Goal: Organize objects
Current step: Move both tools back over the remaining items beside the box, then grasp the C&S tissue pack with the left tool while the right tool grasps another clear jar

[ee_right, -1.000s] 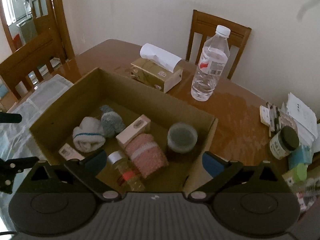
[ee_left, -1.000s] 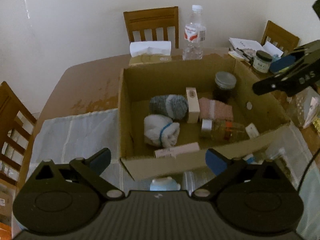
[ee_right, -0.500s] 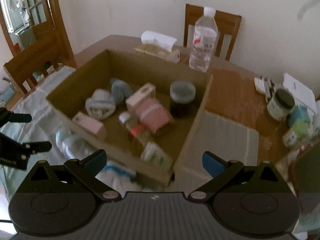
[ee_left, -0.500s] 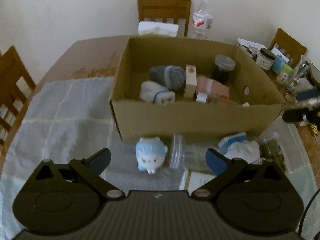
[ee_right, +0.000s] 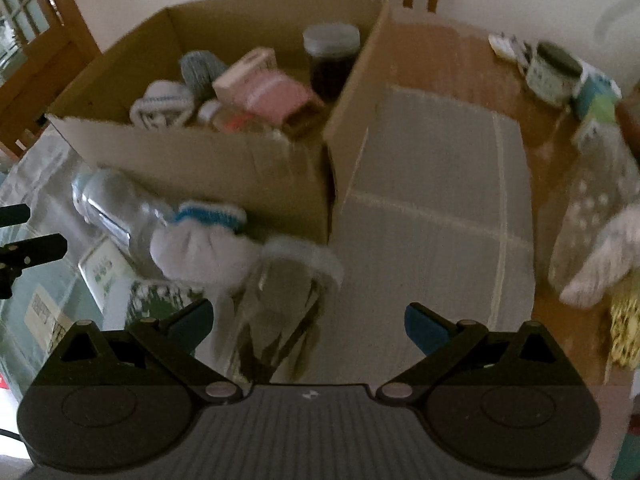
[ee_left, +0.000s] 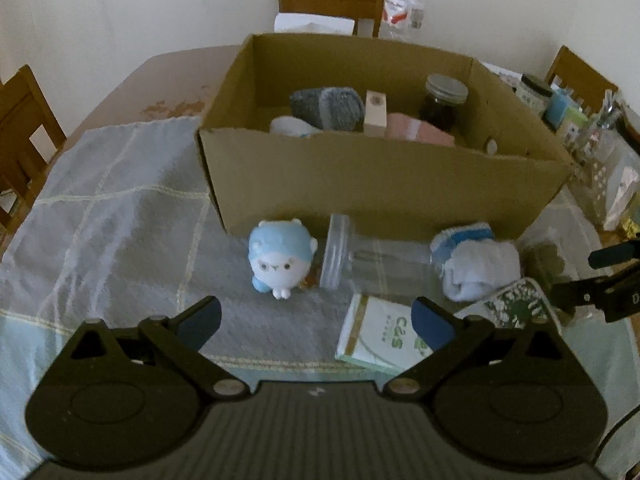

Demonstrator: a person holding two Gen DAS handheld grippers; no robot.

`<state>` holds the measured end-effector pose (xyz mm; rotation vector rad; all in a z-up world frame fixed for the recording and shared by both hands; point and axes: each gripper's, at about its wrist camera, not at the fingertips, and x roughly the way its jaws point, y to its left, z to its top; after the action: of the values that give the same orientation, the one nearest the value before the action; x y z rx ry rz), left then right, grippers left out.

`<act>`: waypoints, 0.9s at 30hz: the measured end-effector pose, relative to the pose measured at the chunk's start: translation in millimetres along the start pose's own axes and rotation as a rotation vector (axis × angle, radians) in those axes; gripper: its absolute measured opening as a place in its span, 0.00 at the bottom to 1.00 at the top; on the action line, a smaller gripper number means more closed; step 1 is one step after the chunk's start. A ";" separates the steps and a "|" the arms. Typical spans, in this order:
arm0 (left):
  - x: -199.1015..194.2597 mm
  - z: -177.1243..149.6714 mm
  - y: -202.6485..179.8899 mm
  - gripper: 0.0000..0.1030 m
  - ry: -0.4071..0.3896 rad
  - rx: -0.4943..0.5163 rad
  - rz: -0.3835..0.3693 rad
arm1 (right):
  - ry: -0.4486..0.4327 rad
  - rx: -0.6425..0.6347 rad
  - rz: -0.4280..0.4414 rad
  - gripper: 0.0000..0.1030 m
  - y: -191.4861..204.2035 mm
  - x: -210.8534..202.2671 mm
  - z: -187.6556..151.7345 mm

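An open cardboard box [ee_left: 380,184] holds rolled socks, a dark jar [ee_left: 444,100], a small carton and a pink roll. In front of it on the cloth lie a blue plush toy [ee_left: 280,258], a clear plastic jar [ee_left: 376,258] on its side, a white sock roll with a blue cuff [ee_left: 476,264] and a green-and-white packet [ee_left: 384,336]. My left gripper [ee_left: 316,320] is open and empty, low before the toy. My right gripper [ee_right: 308,324] is open and empty, just above a clear bag of dark contents [ee_right: 280,312] beside the box corner [ee_right: 328,184].
A grey checked cloth [ee_left: 112,216] covers the near table. A water bottle [ee_left: 404,4], a tissue box and chairs stand behind the box. Jars, cartons and clear bags [ee_right: 556,72] crowd the right edge. The right gripper shows at the left wrist view's right edge [ee_left: 612,280].
Both grippers have pulled back from above the box and dropped low in front of it. The objects before the box have come into view. Both stay open.
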<state>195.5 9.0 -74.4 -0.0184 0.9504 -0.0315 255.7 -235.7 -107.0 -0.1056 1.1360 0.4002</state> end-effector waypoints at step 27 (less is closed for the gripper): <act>14.0 -15.4 -23.0 0.98 0.052 0.064 -0.104 | 0.007 0.087 -0.126 1.00 -48.9 -2.3 -19.8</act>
<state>190.7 -14.4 -94.0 -0.0081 0.9993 -0.1592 255.6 -287.1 -119.2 -0.1018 1.1453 0.2389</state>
